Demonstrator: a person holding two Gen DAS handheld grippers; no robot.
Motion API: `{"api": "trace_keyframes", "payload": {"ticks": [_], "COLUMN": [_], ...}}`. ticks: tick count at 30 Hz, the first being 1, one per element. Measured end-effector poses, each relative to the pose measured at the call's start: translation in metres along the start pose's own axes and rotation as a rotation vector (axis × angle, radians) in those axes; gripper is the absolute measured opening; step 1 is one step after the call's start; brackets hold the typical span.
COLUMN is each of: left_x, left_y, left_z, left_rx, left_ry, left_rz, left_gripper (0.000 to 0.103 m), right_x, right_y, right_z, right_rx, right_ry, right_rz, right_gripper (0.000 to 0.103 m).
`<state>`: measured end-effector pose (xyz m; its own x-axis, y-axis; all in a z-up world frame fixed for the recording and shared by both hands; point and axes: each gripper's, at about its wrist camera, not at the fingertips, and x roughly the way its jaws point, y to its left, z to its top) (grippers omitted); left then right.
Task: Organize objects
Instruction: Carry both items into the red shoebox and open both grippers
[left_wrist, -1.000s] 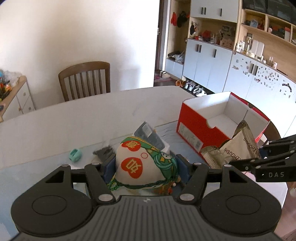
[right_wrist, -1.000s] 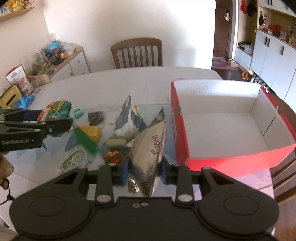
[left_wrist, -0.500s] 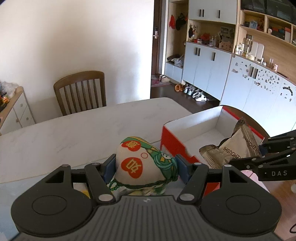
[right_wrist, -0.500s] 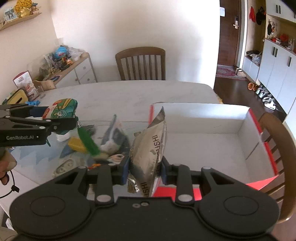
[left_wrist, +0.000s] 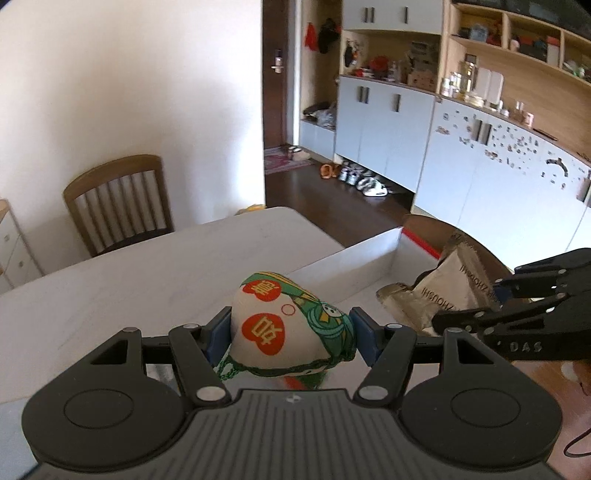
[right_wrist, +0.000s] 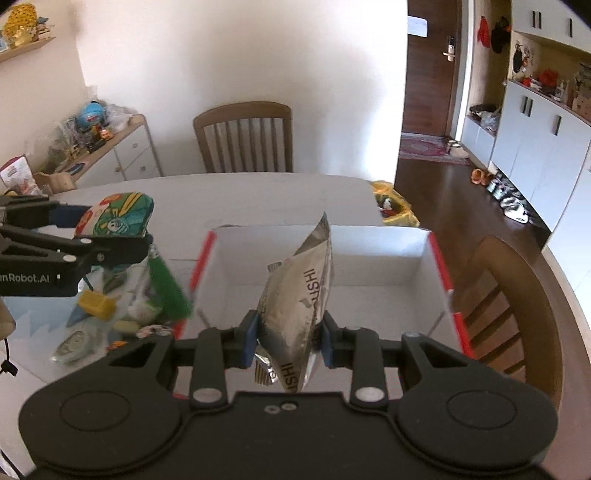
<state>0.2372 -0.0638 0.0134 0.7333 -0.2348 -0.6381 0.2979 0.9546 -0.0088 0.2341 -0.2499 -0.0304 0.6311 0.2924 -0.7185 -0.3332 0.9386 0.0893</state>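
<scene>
My left gripper (left_wrist: 291, 325) is shut on a white cloth pouch (left_wrist: 264, 328) printed with red apples and green figures. It hangs above the table beside the left wall of the red box with a white inside (left_wrist: 351, 266). In the right wrist view the pouch (right_wrist: 118, 214) trails a green tassel (right_wrist: 166, 288). My right gripper (right_wrist: 289, 332) is shut on a silver foil snack bag (right_wrist: 299, 291), held upright over the open box (right_wrist: 369, 236). The left wrist view shows the same foil bag (left_wrist: 447, 284) at the right, above the box.
Several loose items, among them a yellow piece (right_wrist: 96, 304), lie on the white table (left_wrist: 129, 280) left of the box. A wooden chair (right_wrist: 243, 136) stands at the far side, another chair (right_wrist: 506, 295) right of the box. A low cabinet (right_wrist: 122, 151) lines the left wall.
Both grippers have carried their loads to the right and slightly up. The box now lies under the foil bag, and the loose items have slid out of the left wrist view.
</scene>
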Motion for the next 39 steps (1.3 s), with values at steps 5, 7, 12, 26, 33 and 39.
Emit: {"api": "trace_keyframes", "payload": {"ticks": [5, 7, 12, 26, 33, 39], "left_x": [0.029, 0.042, 0.082, 0.172, 0.196, 0.209], "left_y": [-0.03, -0.041, -0.06, -0.077, -0.082, -0.087], "left_z": [0.014, 0.018, 0.02, 0.011, 0.001, -0.001], "left_rx": [0.048, 0.057, 0.075, 0.088, 0.112, 0.114], "left_ry": [0.018, 0.025, 0.073, 0.226, 0.286, 0.322], "left_rz": [-0.017, -0.026, -0.018, -0.008, -0.004, -0.015], "left_gripper": [0.067, 0.067, 0.067, 0.067, 0.067, 0.067], "right_x": [0.009, 0.014, 0.033, 0.099, 0.114, 0.127], "right_y": [-0.027, -0.036, -0.055, -0.077, -0.084, -0.093], "right_z": [-0.002, -0.003, -0.006, -0.018, -0.019, -0.022], "right_rx": [-0.002, -0.001, -0.001, -0.032, -0.025, 0.005], "right_ry": [0.023, 0.033, 0.072, 0.197, 0.226, 0.267], "right_rz": [-0.023, -0.03, -0.046, -0.079, -0.041, -0.035], "right_gripper": [0.031, 0.031, 0.031, 0.031, 0.031, 0.032]}}
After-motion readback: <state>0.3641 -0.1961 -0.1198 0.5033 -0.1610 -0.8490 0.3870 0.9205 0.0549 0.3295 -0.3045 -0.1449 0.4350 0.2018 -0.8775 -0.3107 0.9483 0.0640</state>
